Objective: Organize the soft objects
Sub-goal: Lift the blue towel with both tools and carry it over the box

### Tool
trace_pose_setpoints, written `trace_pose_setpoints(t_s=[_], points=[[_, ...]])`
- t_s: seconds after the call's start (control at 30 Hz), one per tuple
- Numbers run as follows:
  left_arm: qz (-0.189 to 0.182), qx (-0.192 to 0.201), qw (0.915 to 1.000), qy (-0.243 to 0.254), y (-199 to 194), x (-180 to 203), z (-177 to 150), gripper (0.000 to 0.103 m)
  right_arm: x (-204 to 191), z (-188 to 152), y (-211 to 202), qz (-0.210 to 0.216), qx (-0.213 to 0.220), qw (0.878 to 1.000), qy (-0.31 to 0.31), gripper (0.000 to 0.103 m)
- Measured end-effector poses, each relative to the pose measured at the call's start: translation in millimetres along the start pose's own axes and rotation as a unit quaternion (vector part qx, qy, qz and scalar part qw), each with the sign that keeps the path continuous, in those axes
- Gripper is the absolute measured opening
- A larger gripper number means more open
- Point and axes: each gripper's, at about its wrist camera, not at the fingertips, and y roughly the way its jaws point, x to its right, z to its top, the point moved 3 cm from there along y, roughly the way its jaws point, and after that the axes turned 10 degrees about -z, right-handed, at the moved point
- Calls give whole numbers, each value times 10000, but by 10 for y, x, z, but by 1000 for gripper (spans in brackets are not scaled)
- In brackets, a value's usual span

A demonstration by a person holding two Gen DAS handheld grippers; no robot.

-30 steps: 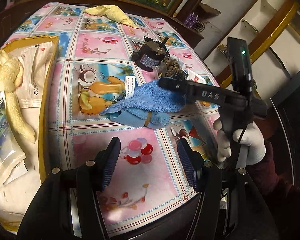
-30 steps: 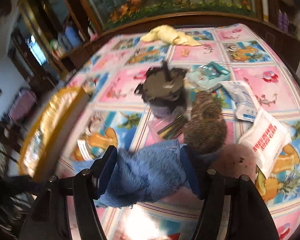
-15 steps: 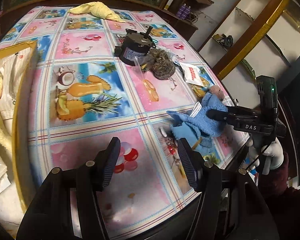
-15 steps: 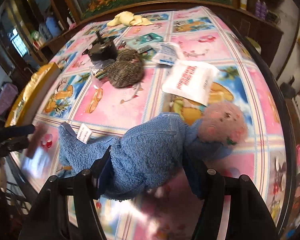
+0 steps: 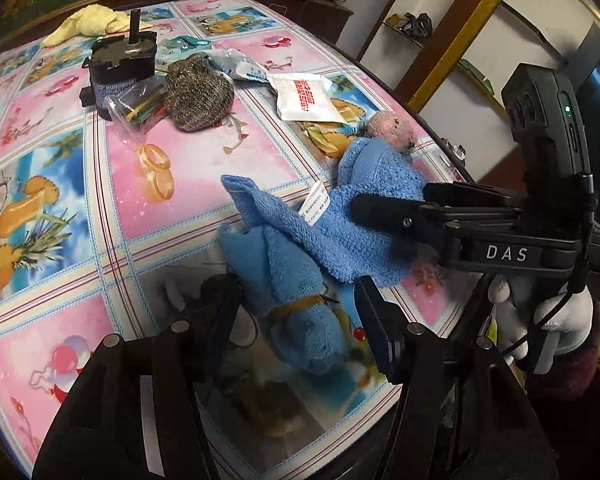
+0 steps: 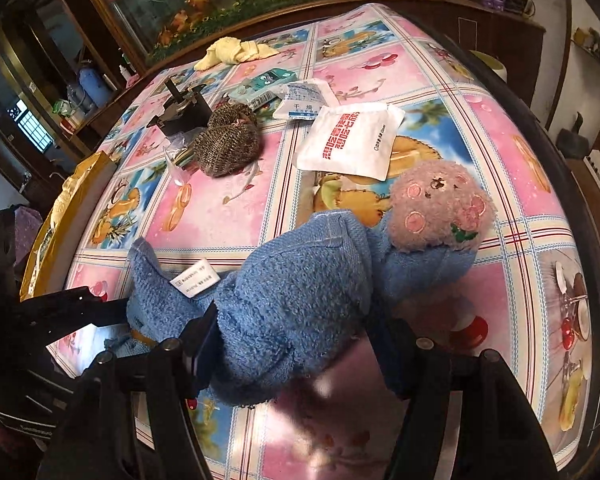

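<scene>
A blue towel (image 5: 332, 220) with a white label lies near the table's right edge; it also shows in the right wrist view (image 6: 292, 304). My right gripper (image 6: 292, 344) is shut on the blue towel and holds its bunched end; from the left wrist view it comes in from the right (image 5: 384, 220). My left gripper (image 5: 296, 320) is open, its fingers either side of the towel's rolled end with the brown band. A pink plush ball (image 6: 440, 212) rests against the towel. A brown knitted pouch (image 5: 200, 92) lies further back.
A black motor (image 5: 120, 64), a clear bag of coloured sticks (image 5: 140, 104), white packets (image 6: 348, 140) and a yellow cloth (image 6: 232, 50) lie on the patterned table (image 5: 52, 152). A gold-rimmed tray (image 6: 56, 216) stands at the left. The table edge runs close on the right.
My right gripper has carried the blue towel from the table's middle to its right edge, beside the pink ball. My left gripper has followed and now straddles the towel's rolled end.
</scene>
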Motion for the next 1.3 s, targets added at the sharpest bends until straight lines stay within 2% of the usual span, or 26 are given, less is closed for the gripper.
trace_pose_setpoints(t_s=[0.03,0.07,0.1,0.13,0.3,0.53,0.7,0.87,1.07,1.23,1.3], points=[[-48,-6,10000,-50,3,-21,4,41,-5,0,0,24,22,10000,-11,63],[-122,-44,9999,-103,11,-45,-6,28,-21,-1,-4,58,42,10000,-67,56],[-188,8,9997,-140,-9,-66,-18,28,-29,-2,-11,137,83,9999,-59,50],[-186,59,9997,-142,-38,-83,-33,28,-27,-4,-20,211,125,9997,-8,48],[-240,416,9984,-312,-299,-179,-83,28,-47,21,-134,564,419,9973,200,46],[-159,1294,9888,-719,-1095,-469,-255,28,-186,227,-596,767,1119,9905,218,46],[327,2097,9712,-1087,-1905,-853,-503,28,-469,453,-875,1034,1432,9843,-8,46],[998,2563,9499,-1485,-2489,-1303,-792,28,-1079,636,-998,1515,1525,9754,-494,46],[1477,2702,9324,-1893,-2778,-1768,-1086,28,-1918,817,-1017,2052,1473,9612,-1112,46],[1887,2615,9240,-2056,-2805,-2025,-1205,28,-2573,881,-817,2191,1278,9523,-1695,46],[2191,2502,9206,-2045,-2790,-2097,-1240,28,-2788,849,-681,2210,1093,9503,-1898,46]])
